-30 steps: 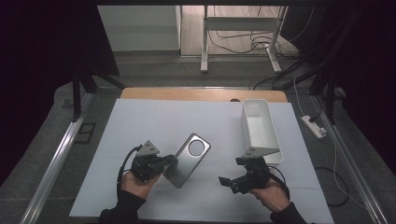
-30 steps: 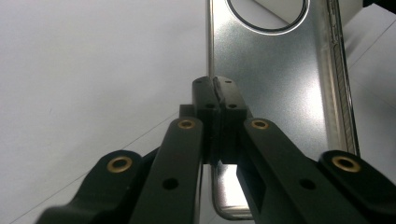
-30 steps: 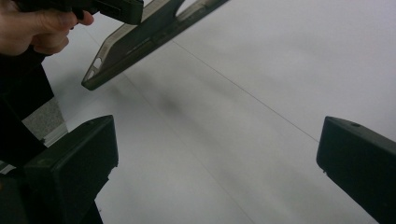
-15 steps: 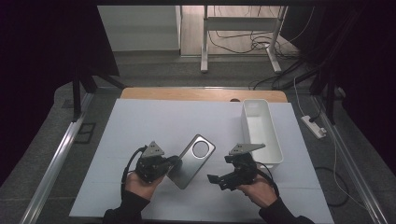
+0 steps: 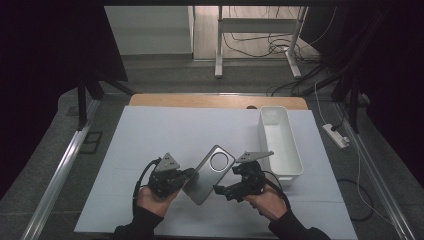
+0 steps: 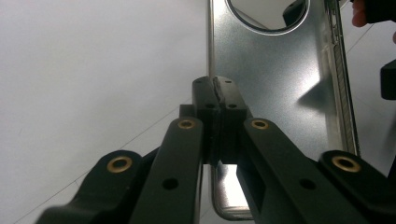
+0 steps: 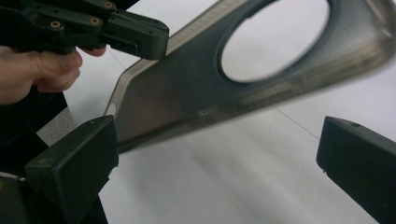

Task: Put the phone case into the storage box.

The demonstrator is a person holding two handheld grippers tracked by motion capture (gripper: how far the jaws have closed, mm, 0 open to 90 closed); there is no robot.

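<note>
A grey see-through phone case [image 5: 210, 172] with a round camera hole is held tilted just above the white table sheet [image 5: 165, 130]. My left gripper [image 5: 187, 176] is shut on the case's left long edge; in the left gripper view the jaws [image 6: 215, 93] pinch the rim of the case [image 6: 280, 79]. My right gripper [image 5: 220, 190] stands open right beside the case's lower right side. In the right gripper view its two pads [image 7: 74, 163] are wide apart, with the case [image 7: 187, 88] just ahead of them and the left gripper [image 7: 140, 39] clamped on its far edge.
A long white bin [image 5: 280, 142] stands at the right of the sheet, close behind the right hand. A wooden table edge [image 5: 215, 101] runs along the back. Metal rails flank the table on both sides.
The right hand and its gripper have moved left, from in front of the bin to right beside the case. The left gripper and the case have hardly moved.
</note>
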